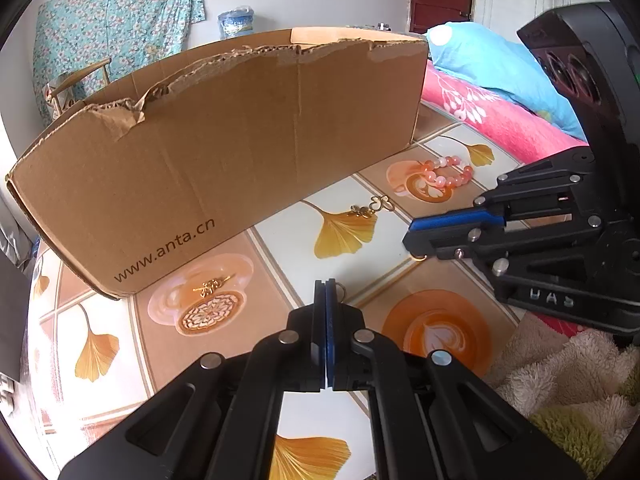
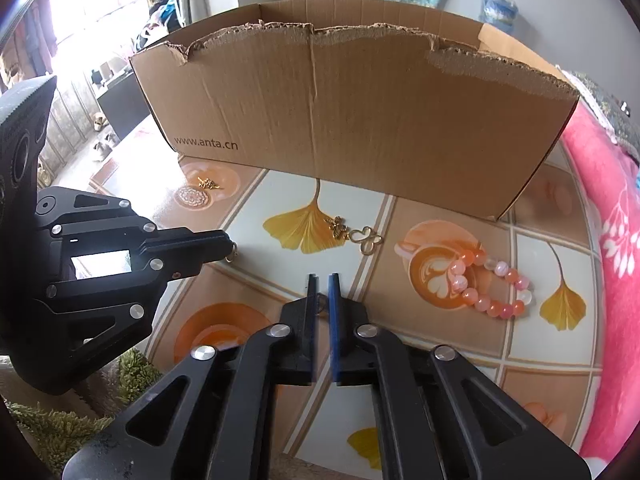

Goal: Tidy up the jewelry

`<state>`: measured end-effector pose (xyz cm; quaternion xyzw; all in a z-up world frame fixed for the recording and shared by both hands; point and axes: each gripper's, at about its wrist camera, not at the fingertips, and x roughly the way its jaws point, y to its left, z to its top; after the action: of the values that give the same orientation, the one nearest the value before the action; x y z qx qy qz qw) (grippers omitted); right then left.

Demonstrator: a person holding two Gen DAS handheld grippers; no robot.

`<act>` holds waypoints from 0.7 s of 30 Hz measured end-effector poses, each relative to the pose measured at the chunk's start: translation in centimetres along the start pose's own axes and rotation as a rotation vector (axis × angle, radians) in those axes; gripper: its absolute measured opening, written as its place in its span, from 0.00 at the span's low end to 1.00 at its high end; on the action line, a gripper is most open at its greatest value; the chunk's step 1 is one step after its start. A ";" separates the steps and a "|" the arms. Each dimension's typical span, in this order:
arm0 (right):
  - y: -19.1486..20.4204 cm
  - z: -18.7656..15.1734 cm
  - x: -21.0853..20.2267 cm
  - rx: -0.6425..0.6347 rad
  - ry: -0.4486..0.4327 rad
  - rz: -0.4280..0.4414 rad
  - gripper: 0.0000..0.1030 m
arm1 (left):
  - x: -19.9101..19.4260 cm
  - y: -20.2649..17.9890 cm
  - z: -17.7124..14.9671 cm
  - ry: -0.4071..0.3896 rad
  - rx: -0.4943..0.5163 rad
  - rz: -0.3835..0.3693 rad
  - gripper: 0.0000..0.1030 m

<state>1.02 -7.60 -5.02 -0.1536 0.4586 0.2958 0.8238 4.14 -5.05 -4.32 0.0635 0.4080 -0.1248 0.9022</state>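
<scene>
While the cardboard box (image 2: 352,120) stands open at the back of the worktop (image 2: 460,352), a small ring (image 1: 340,289) is pinched in the closed jaws of the left gripper (image 1: 325,292). A second ring (image 2: 321,302) is held in the narrow jaws of the right gripper (image 2: 323,288). The bead bracelet (image 2: 490,284) and gold pendants (image 2: 352,232) lie loose before the box. Judged as pick-up done; next, a lift over the torn rim is called for.
</scene>
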 end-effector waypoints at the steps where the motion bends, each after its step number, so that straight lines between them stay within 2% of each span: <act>1: -0.1 0.0 0.0 0.001 -0.001 0.000 0.02 | 0.0 0.0 0.0 -0.001 -0.001 0.000 0.00; 13: -2.1 0.7 -1.6 0.059 -0.047 0.013 0.00 | -1.0 1.6 0.0 -0.020 -0.079 -0.022 0.00; 17: -3.0 0.3 -2.4 0.096 -0.046 0.050 0.10 | -1.1 1.4 0.0 0.006 -0.092 -0.072 0.00; 19: -3.3 0.1 -2.5 0.102 -0.043 0.055 0.22 | -0.8 1.0 0.0 0.029 -0.091 -0.084 0.02; 21: -3.2 0.0 -2.4 0.098 -0.039 0.053 0.23 | -0.4 0.8 0.0 0.045 -0.089 -0.079 0.08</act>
<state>2.07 -10.96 -3.09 -0.0950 0.4603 0.2978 0.8309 4.15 -4.24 -4.00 0.0100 0.4357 -0.1404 0.8890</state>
